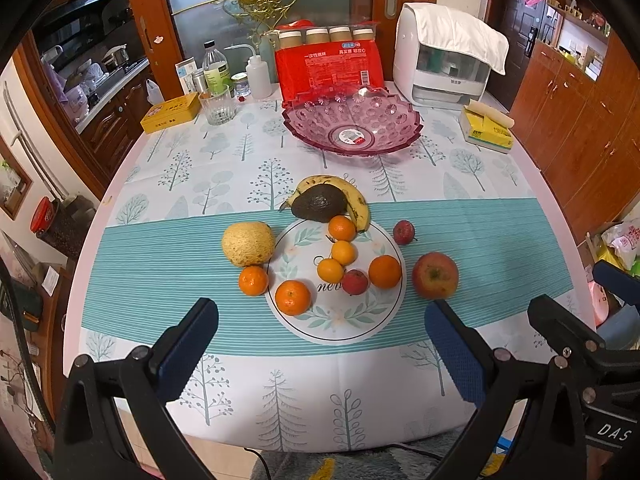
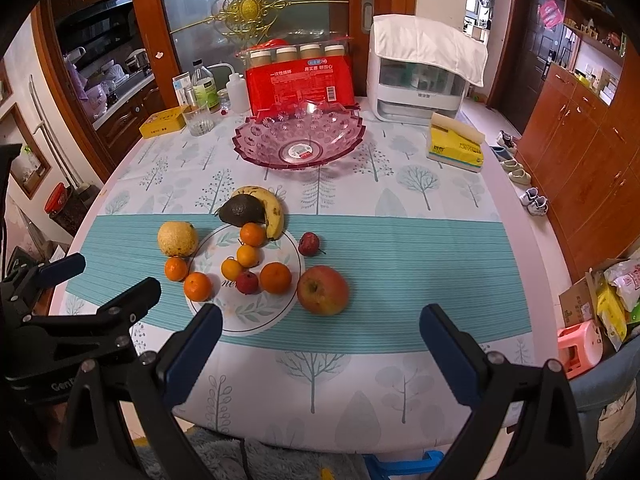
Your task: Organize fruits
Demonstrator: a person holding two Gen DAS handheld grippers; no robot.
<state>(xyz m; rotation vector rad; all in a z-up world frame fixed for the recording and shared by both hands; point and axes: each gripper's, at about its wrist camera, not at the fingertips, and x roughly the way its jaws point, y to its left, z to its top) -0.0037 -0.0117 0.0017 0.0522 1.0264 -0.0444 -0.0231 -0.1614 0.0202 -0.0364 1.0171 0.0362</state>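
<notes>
Both of my grippers, left gripper [image 1: 320, 344] and right gripper [image 2: 320, 344], hung wide apart and empty above the table's near edge. Ahead lay the round red-yellow apple [image 2: 323, 290], beside the leaf-printed white plate [image 2: 248, 322]; I judged it firm, smooth, somewhat heavy, best pinched across its middle.

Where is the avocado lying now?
In both views the avocado lies on the tablecloth just behind the round mat, against the banana, well short of the pink bowl.

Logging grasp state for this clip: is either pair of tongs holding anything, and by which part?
Nothing is held. The left tongs and right tongs are both open above the near table edge, short of the fruit.
</notes>
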